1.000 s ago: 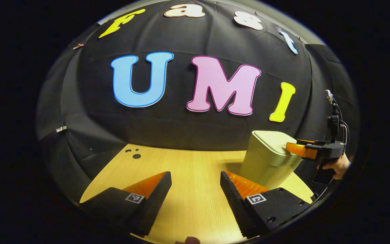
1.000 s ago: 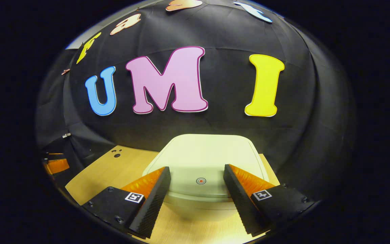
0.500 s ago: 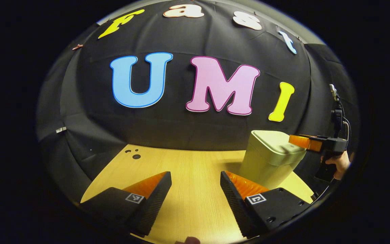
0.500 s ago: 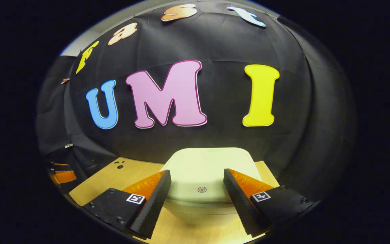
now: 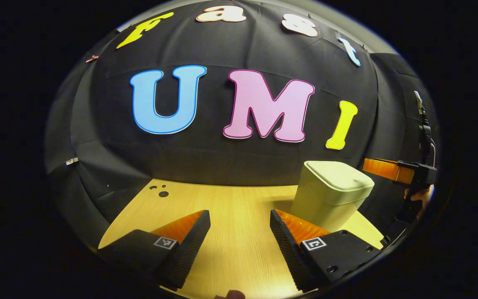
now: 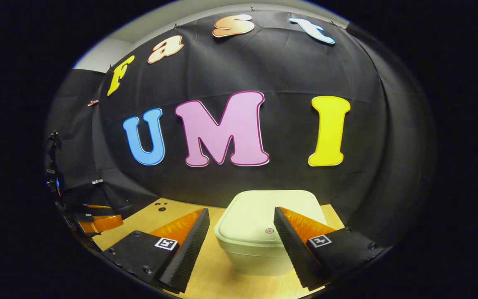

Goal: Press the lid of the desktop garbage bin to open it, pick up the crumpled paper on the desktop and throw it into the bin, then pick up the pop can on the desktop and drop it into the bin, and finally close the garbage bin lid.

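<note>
The pale green bin [image 5: 330, 195] stands on the right of the wooden table [image 5: 230, 199], its lid down. In the right gripper view the bin [image 6: 259, 241] sits just ahead, and a small round red mark [image 6: 269, 230] shows on its lid. My right gripper [image 6: 242, 211] hangs open above and in front of the bin, touching nothing. In the left gripper view it [image 5: 378, 168] floats to the right of the lid, held by a hand [image 5: 419, 194]. My left gripper [image 5: 240, 216] is open over bare table, left of the bin.
The black cloth wall closes off the back and sides of the table. A few small dark holes [image 5: 163, 194] mark the far left corner of the tabletop. My left gripper [image 6: 98, 222] is at the left edge of the right gripper view.
My right gripper has lifted off the bin lid and drawn back and up. The lid still lies flat. The left gripper has hardly moved.
</note>
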`<state>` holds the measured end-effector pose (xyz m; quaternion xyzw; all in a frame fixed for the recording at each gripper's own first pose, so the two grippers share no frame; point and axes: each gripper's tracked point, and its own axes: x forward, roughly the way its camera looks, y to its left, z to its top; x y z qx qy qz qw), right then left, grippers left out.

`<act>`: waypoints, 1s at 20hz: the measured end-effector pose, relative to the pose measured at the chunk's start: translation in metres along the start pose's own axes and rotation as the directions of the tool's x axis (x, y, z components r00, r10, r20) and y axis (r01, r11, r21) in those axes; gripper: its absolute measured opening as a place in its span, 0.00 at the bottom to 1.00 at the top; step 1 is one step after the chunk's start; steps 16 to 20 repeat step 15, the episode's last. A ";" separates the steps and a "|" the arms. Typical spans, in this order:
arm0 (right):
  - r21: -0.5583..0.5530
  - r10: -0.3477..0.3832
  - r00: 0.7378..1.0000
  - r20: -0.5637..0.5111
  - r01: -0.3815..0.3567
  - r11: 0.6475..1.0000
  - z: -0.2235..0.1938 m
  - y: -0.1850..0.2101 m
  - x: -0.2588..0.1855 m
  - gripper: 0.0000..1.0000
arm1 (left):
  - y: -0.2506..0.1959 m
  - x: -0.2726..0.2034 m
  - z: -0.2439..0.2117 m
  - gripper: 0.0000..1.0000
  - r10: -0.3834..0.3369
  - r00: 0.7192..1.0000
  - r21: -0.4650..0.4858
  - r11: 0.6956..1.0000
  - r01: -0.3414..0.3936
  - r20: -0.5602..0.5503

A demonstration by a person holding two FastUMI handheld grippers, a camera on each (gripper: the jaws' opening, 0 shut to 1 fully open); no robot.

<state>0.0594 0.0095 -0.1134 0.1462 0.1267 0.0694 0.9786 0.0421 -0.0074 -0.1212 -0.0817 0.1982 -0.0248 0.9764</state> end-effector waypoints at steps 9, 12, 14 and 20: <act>-0.037 0.031 1.000 0.003 -0.031 0.999 -0.004 0.025 -0.026 0.98 | -0.013 -0.001 0.013 0.94 -0.028 0.999 0.013 1.000 0.028 0.041; -0.045 0.042 0.999 -0.007 -0.043 0.998 -0.012 0.034 -0.031 0.98 | -0.014 -0.003 0.018 0.94 -0.026 0.998 0.024 0.999 0.025 0.062; -0.046 0.051 0.999 -0.011 -0.051 0.998 -0.015 0.041 -0.035 0.98 | -0.017 -0.005 0.022 0.94 -0.028 0.997 0.023 0.999 0.026 0.074; -0.046 0.055 0.998 -0.011 -0.055 0.997 -0.017 0.044 -0.036 0.98 | -0.018 -0.006 0.023 0.94 -0.030 0.997 0.022 0.999 0.028 0.078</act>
